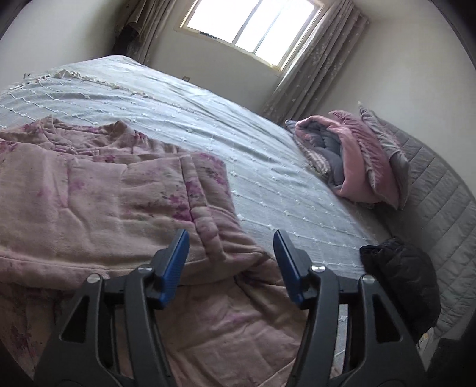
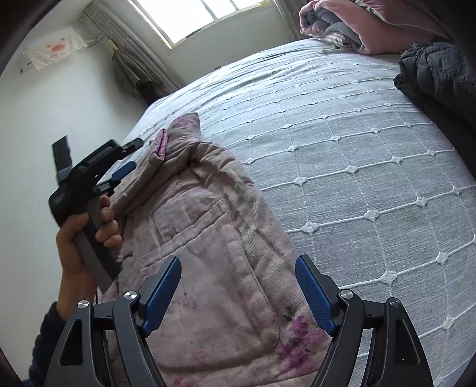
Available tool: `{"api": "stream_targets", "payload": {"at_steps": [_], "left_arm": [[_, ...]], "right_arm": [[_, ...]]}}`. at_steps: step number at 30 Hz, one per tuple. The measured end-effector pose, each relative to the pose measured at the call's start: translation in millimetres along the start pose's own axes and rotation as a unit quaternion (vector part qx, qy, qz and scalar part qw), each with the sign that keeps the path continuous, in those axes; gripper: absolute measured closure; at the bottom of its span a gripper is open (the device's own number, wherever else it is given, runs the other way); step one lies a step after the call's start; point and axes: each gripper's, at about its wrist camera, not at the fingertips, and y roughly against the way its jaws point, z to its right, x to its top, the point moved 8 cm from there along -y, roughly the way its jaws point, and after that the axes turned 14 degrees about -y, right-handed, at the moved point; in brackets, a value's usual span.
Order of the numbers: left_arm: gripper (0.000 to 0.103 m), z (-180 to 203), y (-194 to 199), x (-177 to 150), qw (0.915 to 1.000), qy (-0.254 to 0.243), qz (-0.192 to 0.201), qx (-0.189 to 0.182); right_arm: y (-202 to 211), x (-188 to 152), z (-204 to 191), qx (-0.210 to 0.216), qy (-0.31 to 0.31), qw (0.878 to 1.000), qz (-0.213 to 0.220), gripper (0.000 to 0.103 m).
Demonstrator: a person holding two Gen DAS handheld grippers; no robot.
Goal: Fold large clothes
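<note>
A pink padded garment with purple flowers (image 1: 119, 202) lies partly folded on the pale blue bedspread (image 1: 267, 166). It fills the lower left of the left wrist view and the lower middle of the right wrist view (image 2: 208, 238), where a patch pocket shows. My left gripper (image 1: 230, 238) is open and empty, just above the garment's folded edge. It also shows in the right wrist view (image 2: 132, 156), held by a hand beside the garment. My right gripper (image 2: 238, 265) is open and empty above the garment's pocket.
A black quilted jacket (image 1: 398, 274) lies at the bed's right edge, also in the right wrist view (image 2: 437, 74). A rolled pink and grey quilt with pillows (image 1: 351, 154) lies by a grey padded headboard (image 1: 440, 190). A window with curtains (image 1: 253, 23) is beyond the bed.
</note>
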Motion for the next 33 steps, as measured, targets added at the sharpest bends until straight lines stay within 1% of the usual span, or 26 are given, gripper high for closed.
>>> {"api": "stream_targets", "payload": {"at_steps": [1, 2, 4, 6, 7, 9, 11, 12, 16, 18, 20, 23, 24, 27, 30, 33], "left_arm": [[0.04, -3.0, 3.0, 0.3, 0.9999, 0.005, -0.001, 0.011], [0.04, -7.0, 0.1, -1.8, 0.9996, 0.011, -0.019, 0.021], [0.04, -14.0, -14.2, -8.8, 0.9977, 0.023, -0.058, 0.026], [0.055, -19.7, -30.3, -15.0, 0.9947, 0.022, -0.087, 0.05], [0.057, -20.1, -39.4, -17.7, 0.993, 0.017, -0.099, 0.062], [0.063, -16.2, -56.1, -23.8, 0.9908, 0.012, -0.113, 0.073], [0.063, -11.4, -72.0, -31.6, 0.9873, 0.007, -0.129, 0.093], [0.063, -10.1, -77.0, -34.7, 0.9858, 0.002, -0.133, 0.103], [0.062, 2.0, -82.2, -37.5, 0.9801, -0.042, -0.125, 0.148], [0.062, 8.0, -81.3, -37.2, 0.9764, -0.06, -0.13, 0.162], [0.062, 14.7, -79.5, -35.6, 0.9731, -0.078, -0.137, 0.168], [0.062, 21.9, -69.3, -33.8, 0.9712, -0.089, -0.142, 0.169], [0.062, 23.3, -63.5, -33.3, 0.9726, -0.084, -0.14, 0.165], [0.062, 26.6, -36.4, -33.9, 0.9805, -0.048, -0.131, 0.139], [0.062, 25.1, 4.5, -42.7, 0.9818, -0.029, -0.132, 0.134], [0.06, 12.3, 62.4, -60.8, 0.9836, -0.004, -0.125, 0.13]], "right_arm": [[1.7, 0.4, -1.4, 0.003, 0.001, 1.0, 0.003, 0.023], [3.1, 1.3, -2.3, 0.002, 0.003, 1.0, 0.009, 0.023], [6.0, 2.6, -4.5, 0.003, 0.003, 1.0, 0.018, 0.023], [7.4, 2.1, -8.5, 0.02, 0.0, 1.0, 0.015, 0.023], [7.8, 1.7, -10.2, 0.025, -0.001, 1.0, 0.015, 0.023], [8.5, 1.4, -12.1, 0.026, 0.002, 1.0, 0.015, 0.023], [8.8, 1.6, -12.7, 0.025, 0.005, 1.0, 0.016, 0.023], [9.0, 1.9, -12.1, 0.024, 0.005, 1.0, 0.015, 0.023], [8.4, 4.2, -7.0, 0.012, 0.005, 1.0, 0.017, 0.023], [8.7, 3.8, -6.9, 0.013, 0.002, 1.0, 0.015, 0.023], [10.0, 2.6, -9.5, 0.018, 0.004, 1.0, 0.014, 0.023], [10.5, 1.0, -11.0, 0.007, 0.016, 1.0, 0.017, 0.023], [9.6, 0.5, -10.0, -0.001, 0.019, 1.0, 0.018, 0.023], [4.2, -1.8, -7.1, -0.02, 0.026, 0.999, 0.013, 0.023], [1.6, -4.2, -7.7, -0.016, 0.027, 1.0, 0.003, 0.023], [4.4, -4.2, -9.0, -0.018, 0.032, 0.999, 0.005, 0.023]]}}
